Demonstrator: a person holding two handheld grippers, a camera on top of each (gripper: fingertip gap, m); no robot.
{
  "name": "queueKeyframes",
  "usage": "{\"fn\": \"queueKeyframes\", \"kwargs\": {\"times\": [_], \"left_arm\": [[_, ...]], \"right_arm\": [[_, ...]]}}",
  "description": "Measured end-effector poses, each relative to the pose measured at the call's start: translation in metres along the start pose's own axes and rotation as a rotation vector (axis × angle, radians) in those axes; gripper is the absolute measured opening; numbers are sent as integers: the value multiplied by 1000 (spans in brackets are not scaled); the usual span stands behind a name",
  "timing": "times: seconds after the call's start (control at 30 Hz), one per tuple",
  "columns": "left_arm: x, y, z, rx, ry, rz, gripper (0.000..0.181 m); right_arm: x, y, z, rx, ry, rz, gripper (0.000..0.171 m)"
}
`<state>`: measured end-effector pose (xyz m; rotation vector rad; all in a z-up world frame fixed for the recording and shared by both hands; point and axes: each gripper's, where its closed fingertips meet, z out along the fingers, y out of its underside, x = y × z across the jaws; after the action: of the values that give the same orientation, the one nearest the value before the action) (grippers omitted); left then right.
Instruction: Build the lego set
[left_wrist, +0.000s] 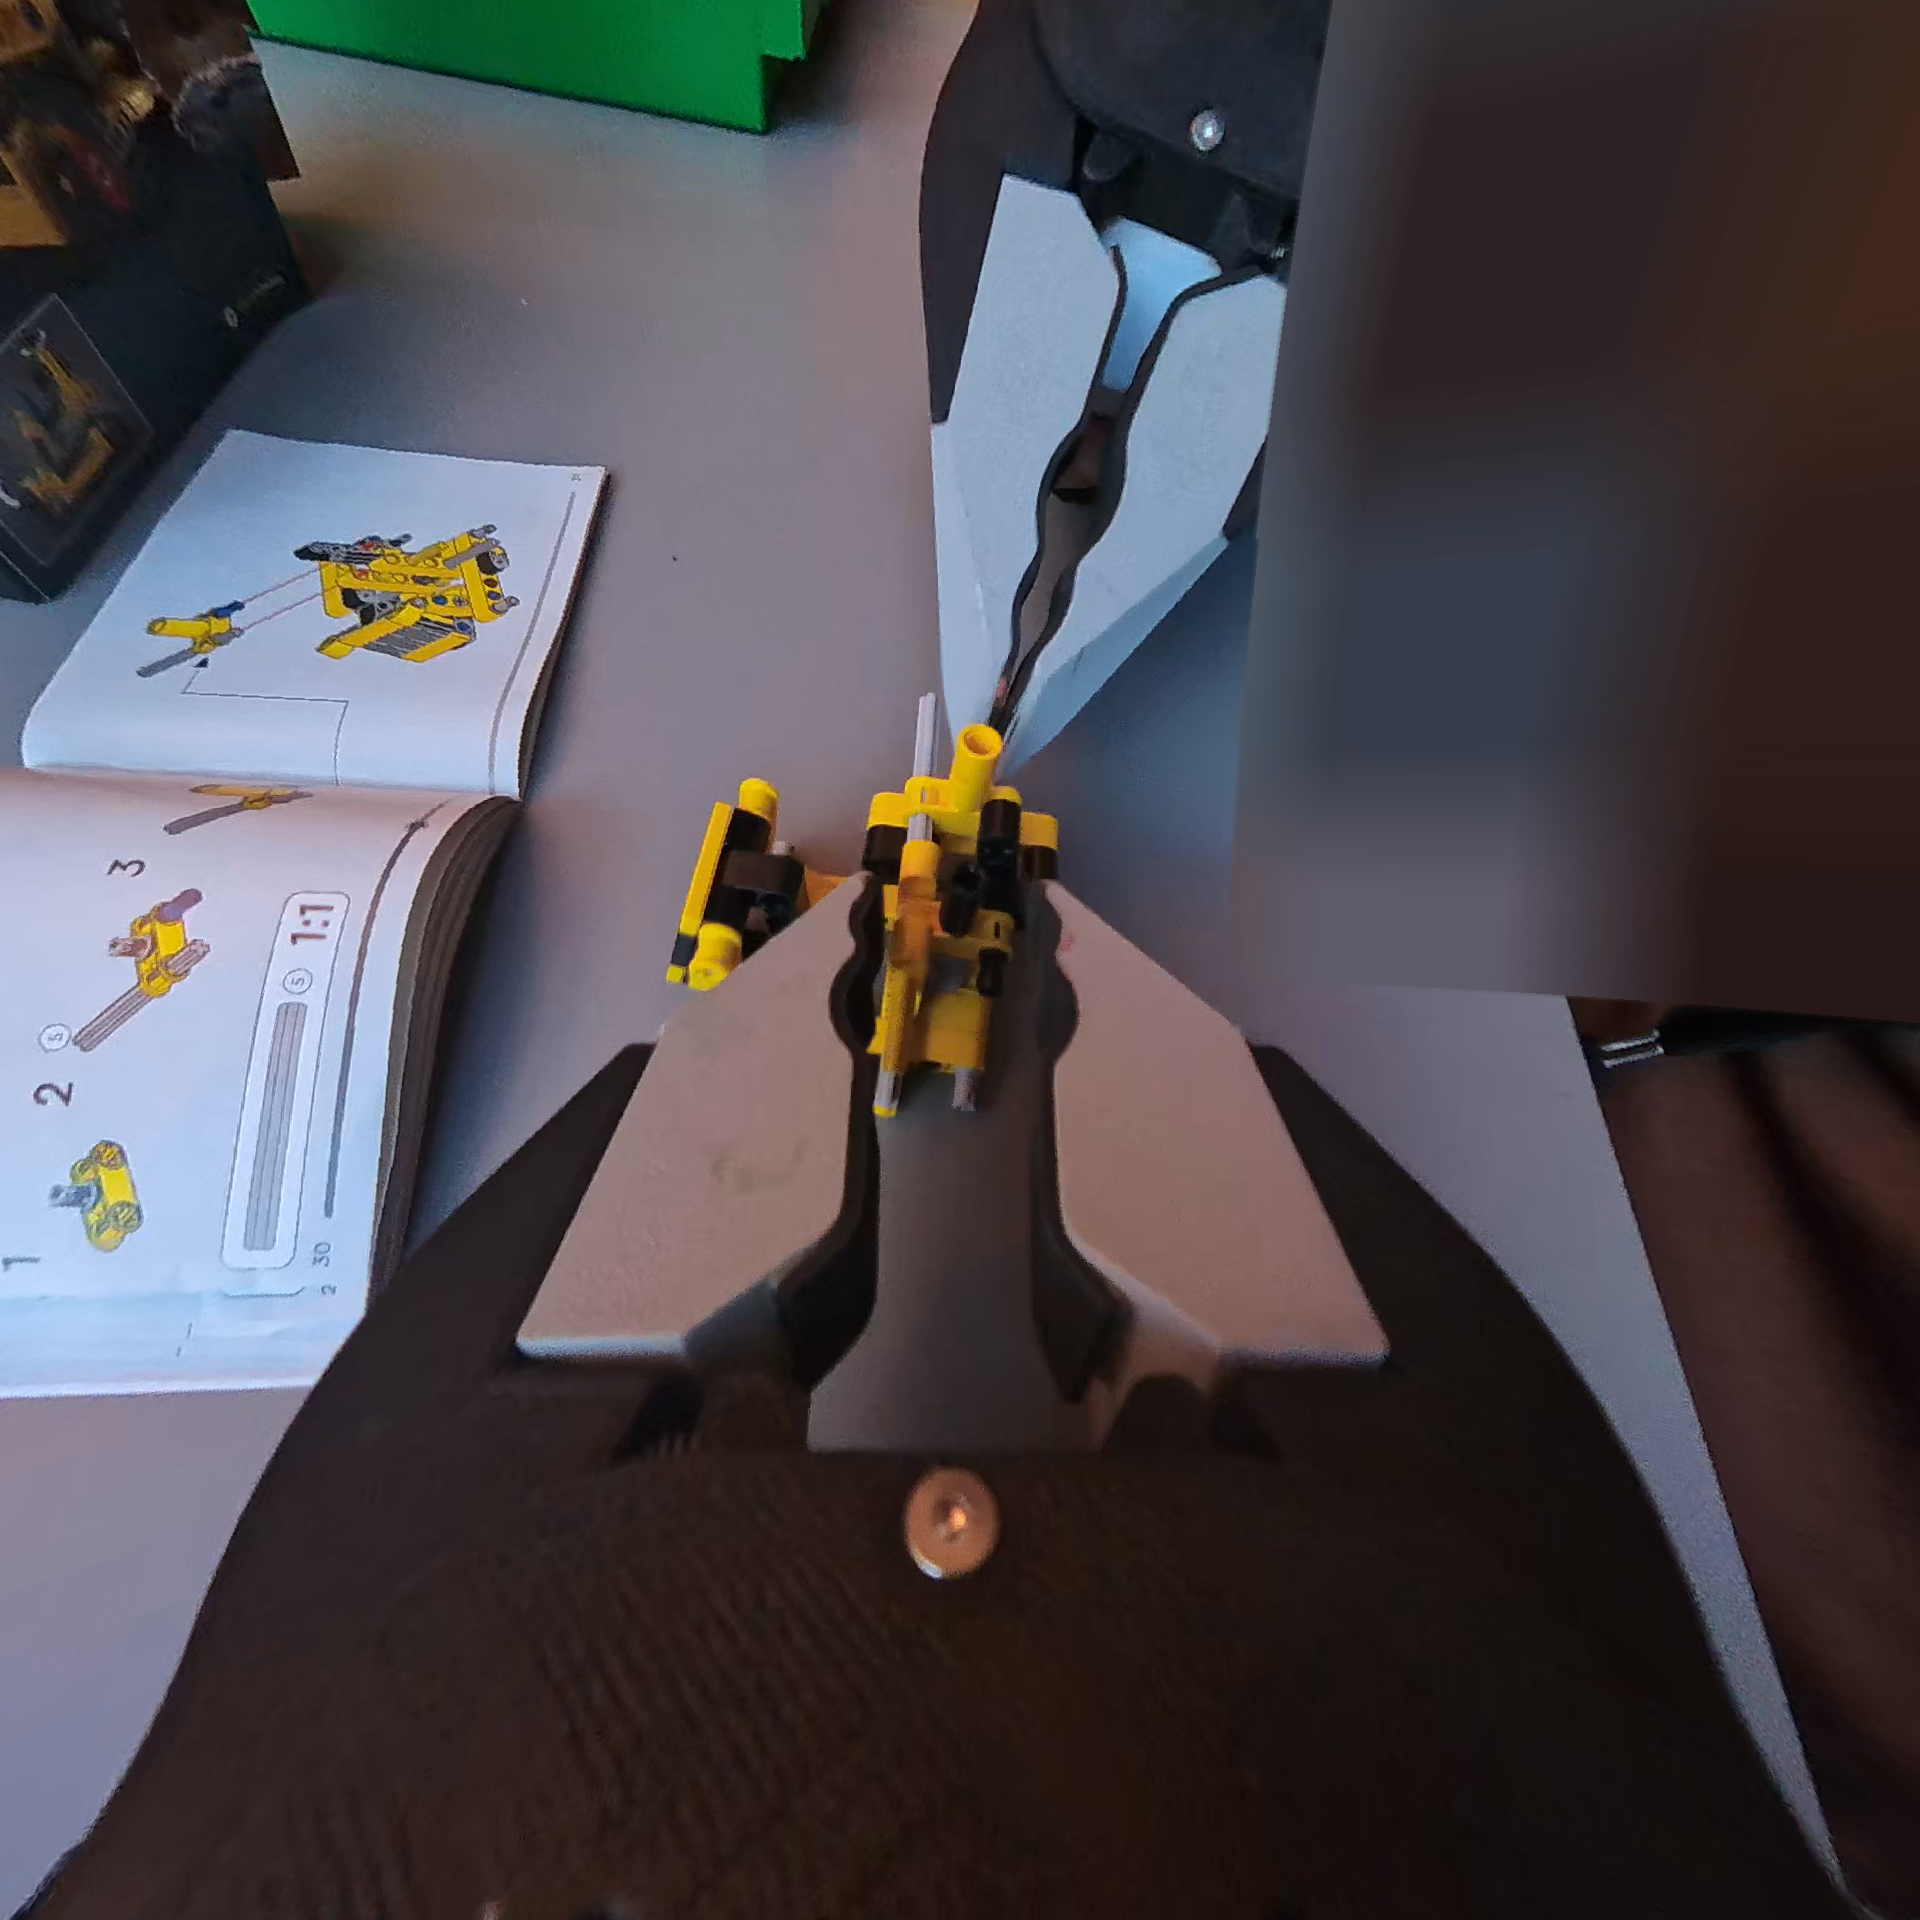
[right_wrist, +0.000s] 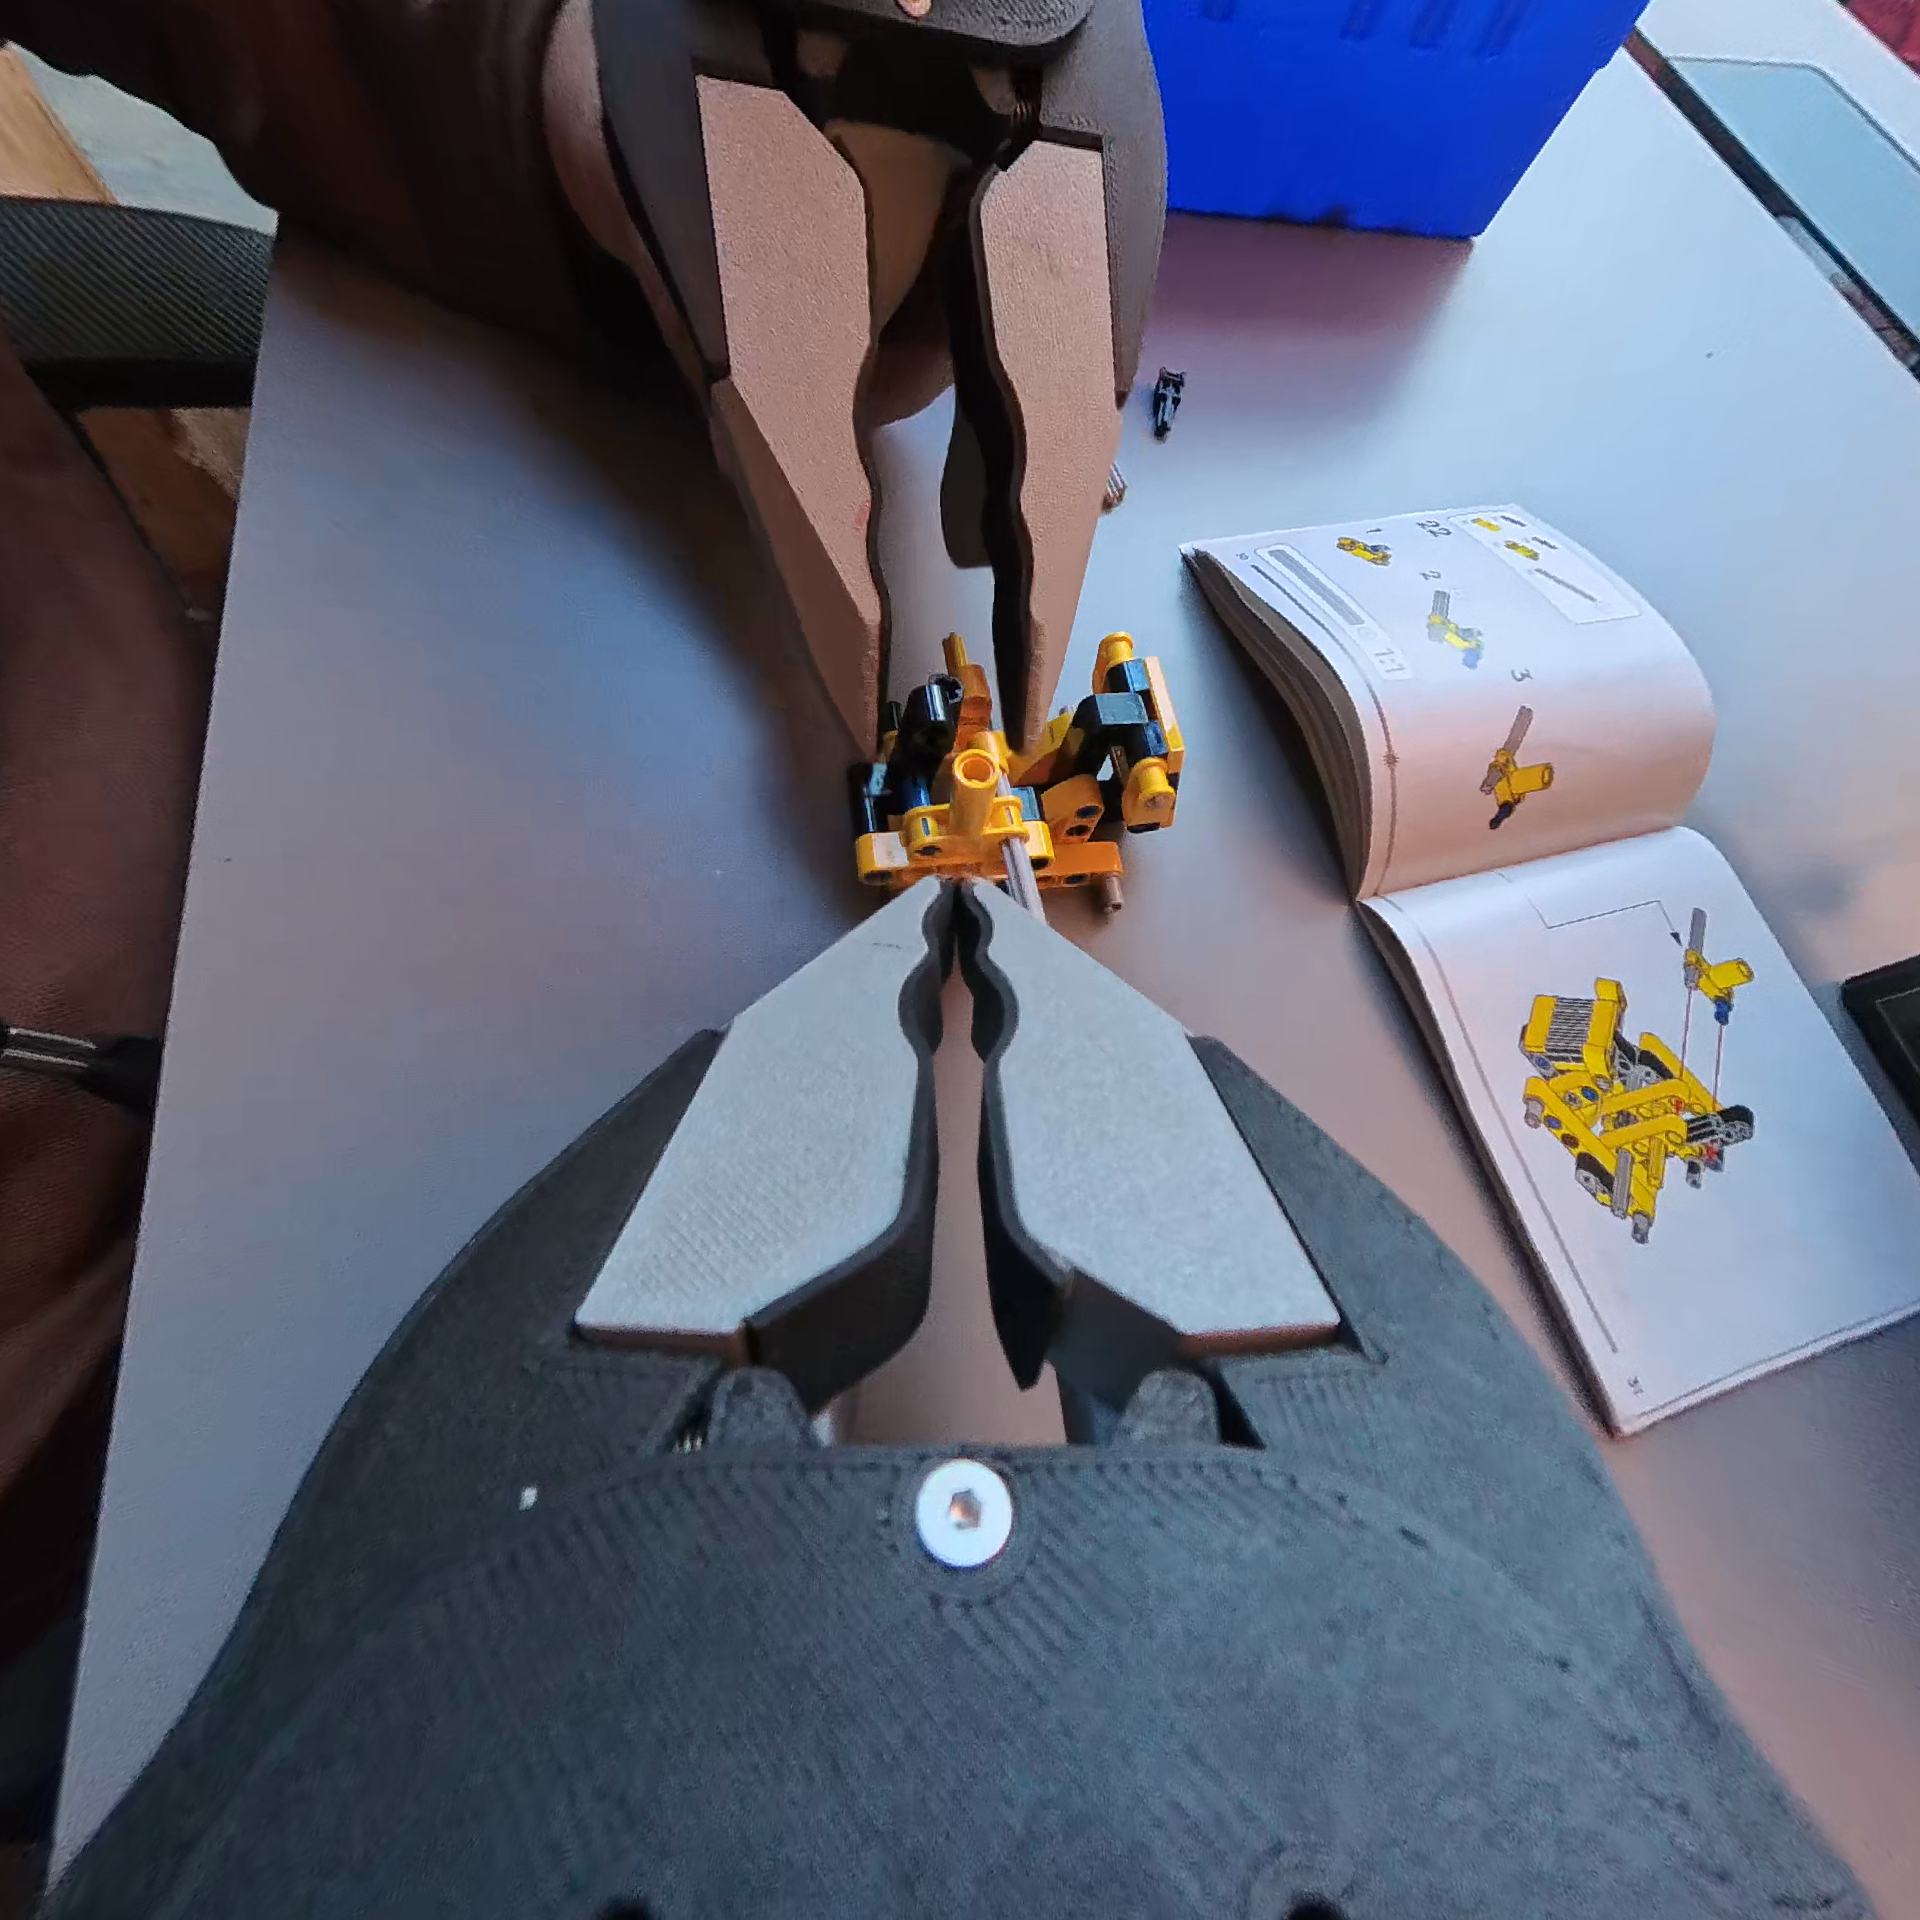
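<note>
A yellow and black lego assembly (left_wrist: 940, 935) rests on the grey table (left_wrist: 675, 364), with a grey axle and an upright yellow connector (left_wrist: 977, 764) on top. My left gripper (left_wrist: 951, 914) is shut on the assembly's body. My right gripper (left_wrist: 1003, 717) comes from the far side, jaws shut, tips against the yellow connector. In the right wrist view the right gripper (right_wrist: 956, 896) touches the front of the assembly (right_wrist: 997, 800), and the left gripper (right_wrist: 940, 717) clamps it from behind. Whether the right tips pinch any part is hidden.
An open instruction booklet (left_wrist: 312, 623) lies left of the assembly; it also shows in the right wrist view (right_wrist: 1558, 831). A green box (left_wrist: 571, 52) and a dark lego box (left_wrist: 104, 364) stand at the back. A blue bin (right_wrist: 1351, 104) and a loose black pin (right_wrist: 1169, 400) are nearby. Both grippers' tips are close together, under 4 cm apart.
</note>
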<state>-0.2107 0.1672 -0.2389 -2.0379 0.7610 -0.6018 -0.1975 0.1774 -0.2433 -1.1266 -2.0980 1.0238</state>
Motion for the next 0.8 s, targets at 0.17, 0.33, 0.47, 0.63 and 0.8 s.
{"fn": "queueKeyframes", "kwargs": {"times": [0.17, 0.33, 0.47, 0.63, 0.8], "left_arm": [[1, 5, -1, -25, 27, 2, 18], [4, 4, 2, -29, 43, 13, 17], [6, 4, 4, -32, 46, 23, 19], [8, 3, 5, -36, 63, 20, 19], [9, 4, 6, -40, 83, -1, 19]], "right_arm": [[-2, -4, 0, 25, -26, 22, 0], [-3, -1, 2, 17, -36, 31, 0], [-2, -1, 2, 17, -36, 37, 0], [-1, -1, 2, 14, -31, 30, 0], [-3, 0, 2, 14, -40, 36, 0]]}}
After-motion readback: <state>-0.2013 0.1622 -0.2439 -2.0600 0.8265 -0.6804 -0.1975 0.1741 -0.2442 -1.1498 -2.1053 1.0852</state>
